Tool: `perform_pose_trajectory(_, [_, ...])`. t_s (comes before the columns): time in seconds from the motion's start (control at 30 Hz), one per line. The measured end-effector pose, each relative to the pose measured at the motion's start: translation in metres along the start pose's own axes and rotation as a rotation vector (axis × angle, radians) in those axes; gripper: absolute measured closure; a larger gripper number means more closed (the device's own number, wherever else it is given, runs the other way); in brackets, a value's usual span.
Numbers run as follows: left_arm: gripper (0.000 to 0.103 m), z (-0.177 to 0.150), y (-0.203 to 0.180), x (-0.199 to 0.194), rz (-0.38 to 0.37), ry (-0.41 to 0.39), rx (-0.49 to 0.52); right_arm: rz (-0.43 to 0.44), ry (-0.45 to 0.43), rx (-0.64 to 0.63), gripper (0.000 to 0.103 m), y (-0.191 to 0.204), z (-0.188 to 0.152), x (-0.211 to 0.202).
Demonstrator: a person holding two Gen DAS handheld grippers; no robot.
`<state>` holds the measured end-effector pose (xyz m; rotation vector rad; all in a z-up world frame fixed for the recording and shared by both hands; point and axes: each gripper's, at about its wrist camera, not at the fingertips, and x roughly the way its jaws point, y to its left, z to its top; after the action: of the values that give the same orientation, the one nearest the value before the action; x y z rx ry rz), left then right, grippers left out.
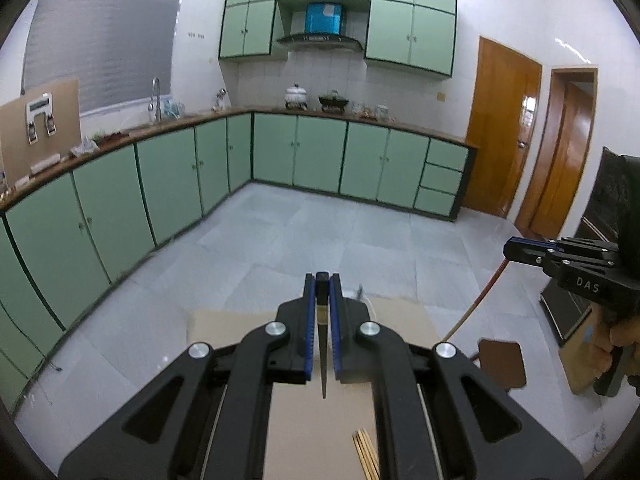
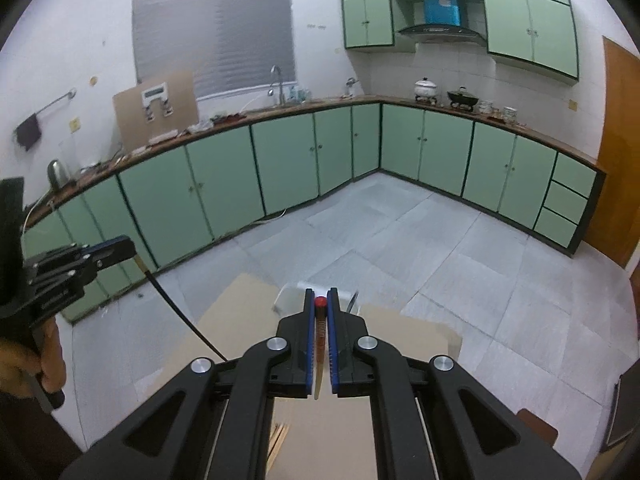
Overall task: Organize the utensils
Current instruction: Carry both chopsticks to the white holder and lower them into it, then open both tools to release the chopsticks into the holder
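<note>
I have both tools raised over the cardboard-topped table point(image 1: 312, 420): my left gripper point(image 1: 322, 280) clenched on a black-ended chopstick point(image 1: 322, 344) and my right gripper point(image 2: 320, 294) on a red-tipped chopstick point(image 2: 319, 344), each hanging tip-down, probably for sorting beside the bamboo chopsticks point(image 1: 366, 456).

Left gripper point(image 1: 322, 280): raised, fingers level and pointing forward; blue-padded fingers point(image 1: 308, 320) closed on a black chopstick point(image 1: 322, 344), which runs back between them, its tapered tip hanging below their base.

Right gripper point(image 2: 320, 294): raised alongside, same attitude; fingers point(image 2: 309, 336) pinched on a red-capped chopstick point(image 2: 319, 340), cap at the fingertips.

Right hand point(image 1: 616, 344): wrapped around that gripper's handle.
</note>
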<state>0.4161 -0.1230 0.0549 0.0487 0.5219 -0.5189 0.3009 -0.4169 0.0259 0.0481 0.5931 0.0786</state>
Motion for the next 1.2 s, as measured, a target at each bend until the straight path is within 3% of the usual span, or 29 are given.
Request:
perform_pose_trajectory(0.2, [0.097,0.035,0.001,0.030,0.017,-0.059,-0.015,-0.039,-0.043,0.000,0.097,-0.008,0.035,0.027])
perform_pose_trajectory(0.4, [0.097,0.048,0.003,0.070,0.027,-0.090,-0.028,-0.055,-0.070,0.013,0.097,-0.015,0.049,0.067])
perform_pose_trajectory(0.87, [0.097,0.004,0.025,0.187,0.019,-0.041,-0.093,-0.050,-0.022,0.084,0.097,-0.041,0.023,0.180])
perform_pose_trajectory(1.1, [0.097,-0.026,0.037,0.210,0.022,0.007,-0.102,-0.033,0.020,0.113,0.097,-0.046,0.002,0.209])
perform_pose_trajectory(1.2, [0.092,-0.031,0.041,0.211,0.032,0.018,-0.103,-0.035,0.022,0.118,0.095,-0.048,-0.005,0.210])
